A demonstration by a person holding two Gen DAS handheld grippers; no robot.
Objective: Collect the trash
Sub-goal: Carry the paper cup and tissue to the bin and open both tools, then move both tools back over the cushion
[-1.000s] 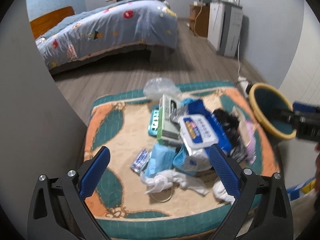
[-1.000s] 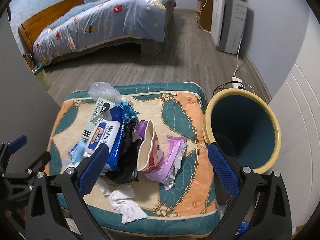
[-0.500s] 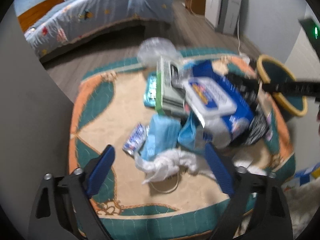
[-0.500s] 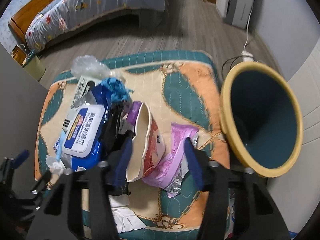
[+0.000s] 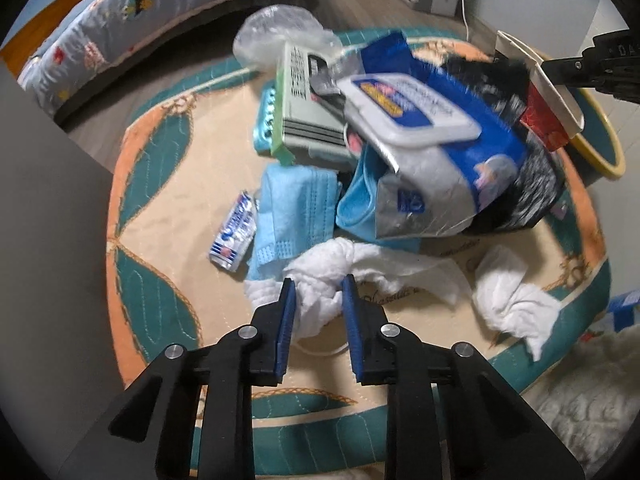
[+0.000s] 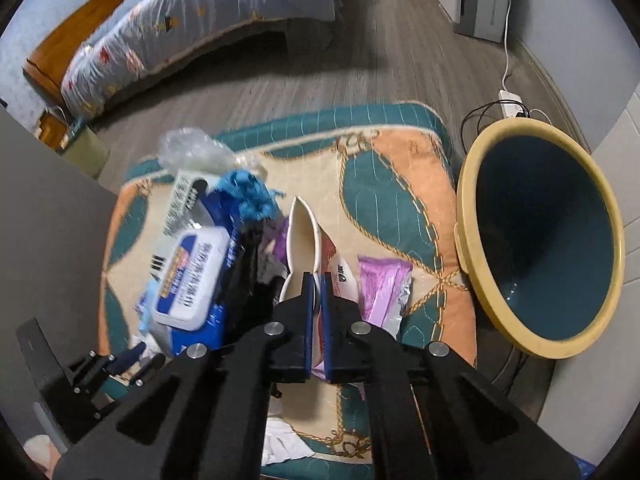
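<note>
A pile of trash lies on a patterned cushion point(image 5: 152, 208). My left gripper point(image 5: 318, 284) is shut on a crumpled white tissue point(image 5: 320, 300) at the cushion's near edge. My right gripper point(image 6: 318, 276) is shut on the rim of a flattened paper cup point(image 6: 302, 236), which also shows in the left wrist view point(image 5: 548, 92). A yellow-rimmed teal bin point(image 6: 544, 240) stands right of the cushion. The pile also holds a blue wet-wipes pack point(image 5: 432, 120), blue face masks point(image 5: 292, 208), a purple wrapper point(image 6: 384, 284) and a black bag point(image 5: 532, 188).
A second white tissue point(image 5: 512, 300) lies at the cushion's right front. A small candy wrapper point(image 5: 236, 232), a green box point(image 5: 304, 108) and a clear plastic bag point(image 5: 276, 28) lie to the left and far side. A bed point(image 6: 192, 28) stands beyond, a grey wall point(image 5: 44, 240) at left.
Both grippers moved down toward the pile and closed: the left onto the white tissue, the right onto the paper cup's rim.
</note>
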